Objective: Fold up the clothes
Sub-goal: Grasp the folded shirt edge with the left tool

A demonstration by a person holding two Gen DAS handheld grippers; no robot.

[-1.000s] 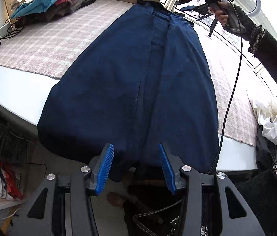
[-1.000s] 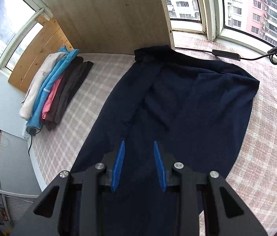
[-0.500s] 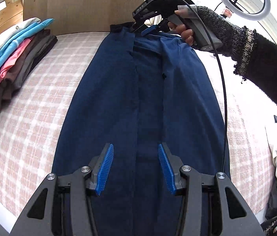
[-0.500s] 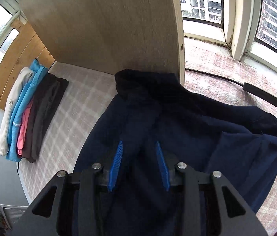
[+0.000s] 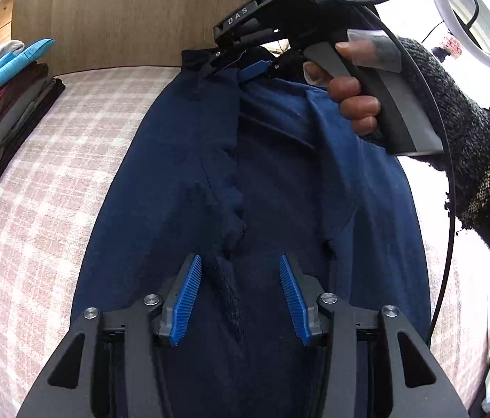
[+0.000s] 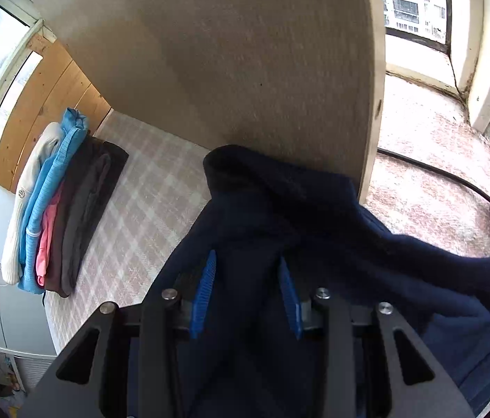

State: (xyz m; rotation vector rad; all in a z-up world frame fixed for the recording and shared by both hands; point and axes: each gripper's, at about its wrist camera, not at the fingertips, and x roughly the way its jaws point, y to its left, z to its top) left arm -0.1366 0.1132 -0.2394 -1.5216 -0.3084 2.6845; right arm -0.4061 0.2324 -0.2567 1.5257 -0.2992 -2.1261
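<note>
Your left gripper (image 5: 238, 294) has its jaws spread and has just been narrowing them, with a raised ridge of the navy garment (image 5: 161, 181) between them but nothing pinched yet, so you look set to grab that centre fold. Your right gripper (image 6: 246, 294) sits jaws apart over the far collar end, cloth between, not clamped. That garment lies lengthwise on the checked surface (image 5: 53, 160), flat for folding. Off left of the jaws, the folded stack (image 6: 53, 209) waits by the wooden board (image 6: 227, 52).
</note>
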